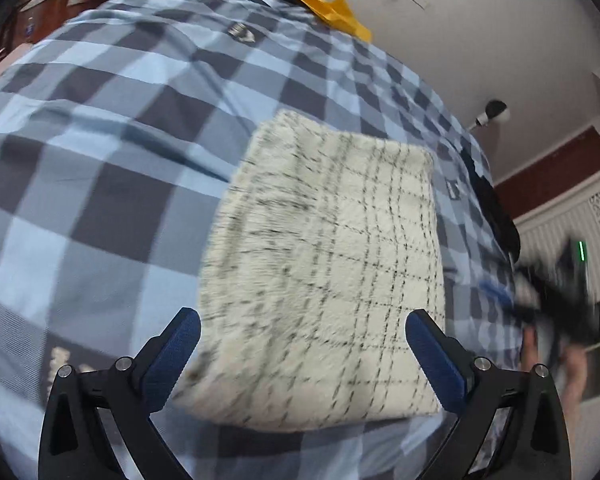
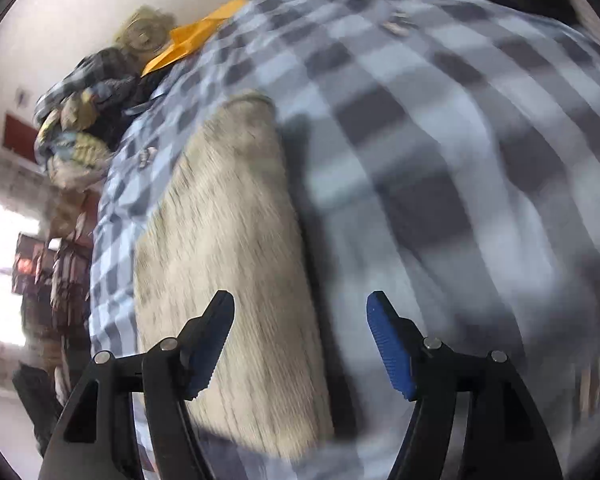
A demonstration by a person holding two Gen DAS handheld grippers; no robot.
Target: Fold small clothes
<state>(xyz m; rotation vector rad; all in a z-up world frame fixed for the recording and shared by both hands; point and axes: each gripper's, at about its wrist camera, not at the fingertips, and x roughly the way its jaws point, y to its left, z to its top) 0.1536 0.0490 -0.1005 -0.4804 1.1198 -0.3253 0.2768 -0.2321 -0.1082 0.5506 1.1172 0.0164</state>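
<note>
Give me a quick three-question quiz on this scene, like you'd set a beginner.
1. True or false: the left gripper is pinching the cream checked garment.
2. What colour is the flat item at the far edge of the blue checked bedsheet? A red, B yellow-orange, C green.
3. Fill in: the right gripper has its jaws ____.

Key: 1 false, its jaws stand wide with nothing gripped; 2 B; 3 open.
</note>
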